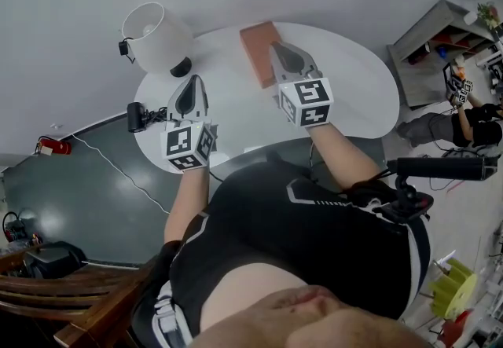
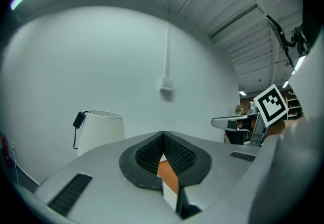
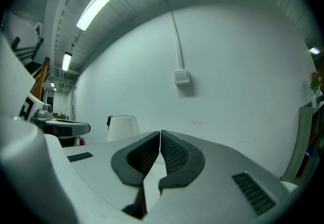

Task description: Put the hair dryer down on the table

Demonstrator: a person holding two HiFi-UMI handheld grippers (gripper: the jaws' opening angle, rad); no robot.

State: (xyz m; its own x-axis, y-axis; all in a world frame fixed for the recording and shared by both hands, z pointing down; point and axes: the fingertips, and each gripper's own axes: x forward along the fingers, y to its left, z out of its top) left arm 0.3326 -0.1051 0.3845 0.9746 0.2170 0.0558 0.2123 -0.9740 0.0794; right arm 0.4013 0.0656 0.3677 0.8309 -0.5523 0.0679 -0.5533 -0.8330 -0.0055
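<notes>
Left gripper (image 2: 163,138) and right gripper (image 3: 160,136) both closed on nothing, held level over the white table (image 1: 357,95). No hair dryer in either; the only candidate is a small dark corded object (image 1: 138,115) at the table's left rim, just beside the left gripper, too small to tell for sure. If that is it, the risk is its perch: the cord (image 1: 106,159) trails off toward the floor, so a snag or a nudge from the left gripper could drag it over the edge, and the white shade (image 1: 155,34) nearby is easily knocked
</notes>
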